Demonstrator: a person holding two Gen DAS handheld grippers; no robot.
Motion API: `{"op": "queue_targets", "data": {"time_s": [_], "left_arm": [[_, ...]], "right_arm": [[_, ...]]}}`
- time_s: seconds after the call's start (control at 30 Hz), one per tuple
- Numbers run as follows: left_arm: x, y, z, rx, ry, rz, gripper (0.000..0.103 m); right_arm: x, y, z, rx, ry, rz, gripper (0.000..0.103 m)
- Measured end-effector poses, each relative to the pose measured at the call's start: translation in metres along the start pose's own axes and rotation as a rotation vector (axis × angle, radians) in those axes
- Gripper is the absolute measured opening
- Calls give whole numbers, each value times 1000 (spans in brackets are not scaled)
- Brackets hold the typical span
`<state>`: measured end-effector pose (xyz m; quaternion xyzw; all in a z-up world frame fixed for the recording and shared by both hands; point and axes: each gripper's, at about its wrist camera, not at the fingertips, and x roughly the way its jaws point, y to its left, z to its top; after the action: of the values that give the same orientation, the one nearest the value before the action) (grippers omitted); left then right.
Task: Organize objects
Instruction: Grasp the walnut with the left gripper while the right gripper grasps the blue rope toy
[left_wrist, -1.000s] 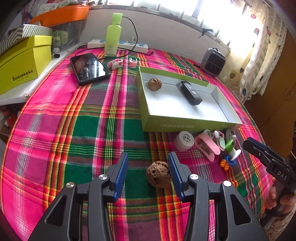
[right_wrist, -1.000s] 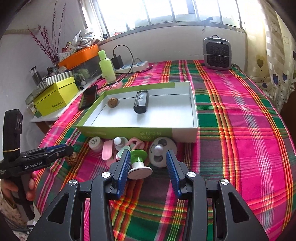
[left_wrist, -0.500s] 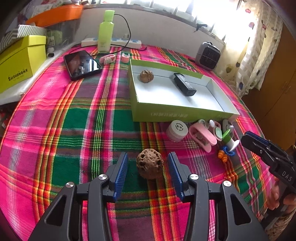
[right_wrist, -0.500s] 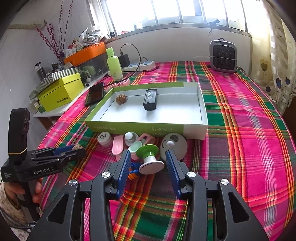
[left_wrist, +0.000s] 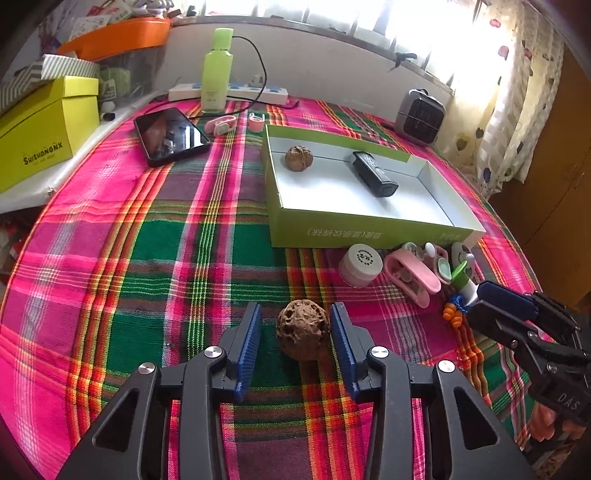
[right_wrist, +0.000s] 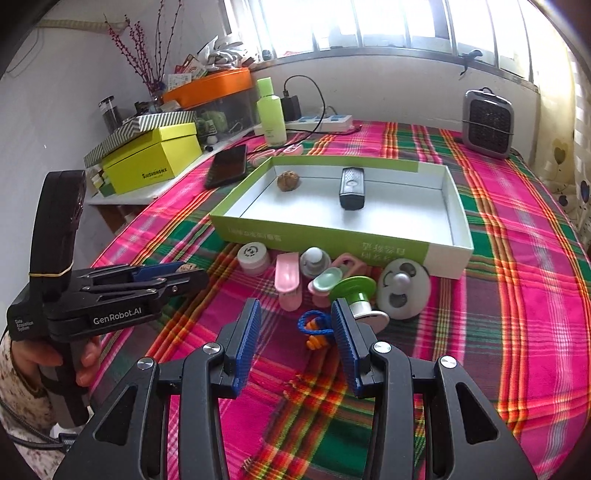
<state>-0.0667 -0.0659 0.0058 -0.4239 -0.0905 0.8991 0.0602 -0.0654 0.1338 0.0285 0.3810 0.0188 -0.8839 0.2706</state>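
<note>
A brown walnut (left_wrist: 303, 334) lies on the plaid cloth between the open jaws of my left gripper (left_wrist: 295, 334); the pads stand close on both sides without touching it. A green-and-white open box (left_wrist: 364, 236) holds a second walnut (left_wrist: 298, 158) and a black remote (left_wrist: 373, 173). My right gripper (right_wrist: 295, 332) is open over an orange-and-blue cord toy (right_wrist: 317, 330), with a green-topped spool (right_wrist: 356, 295) by its right finger. The box (right_wrist: 332, 236) also shows in the right wrist view, and the left gripper (right_wrist: 177, 275) at the left.
Small items lie in front of the box: a white jar (left_wrist: 360, 266), a pink clip (left_wrist: 410, 277), a round white gadget (right_wrist: 402, 288). A phone (left_wrist: 170, 134), a green bottle (left_wrist: 216, 72), a power strip, a yellow box (left_wrist: 40, 129) and a small heater (left_wrist: 421, 116) stand around the table.
My left gripper has moved forward, so the walnut now sits deeper between its jaws. My right gripper has shifted left, from around the green spool to over the cord toy.
</note>
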Motion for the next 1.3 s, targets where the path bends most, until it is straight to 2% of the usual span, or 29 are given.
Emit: {"op": "queue_targets", "data": {"time_s": [0.37,0.67,1.0,1.07,1.17,1.3], "left_arm": [[1,-1,0,5,-4,5,36],[1,-1,0,8,-5,6,36],[1,-2,-1,8,-5,8,36],[0,-2,-1,8,-5,8,36],[0,-1,0,7,-5,8,36],[0,0,0,11,-7,13,28]], "right_arm": [[14,-4,-6,-23,68,-98,41],[26,-4,-7,-16,104,-95,41],[26,-3,-6,-15,104,-106,41],[26,-3,-6,-15,104,-123,35],[26,-4,-6,-9,102,-127,30],[26,-4,-6,-10,102,-132,28]]}}
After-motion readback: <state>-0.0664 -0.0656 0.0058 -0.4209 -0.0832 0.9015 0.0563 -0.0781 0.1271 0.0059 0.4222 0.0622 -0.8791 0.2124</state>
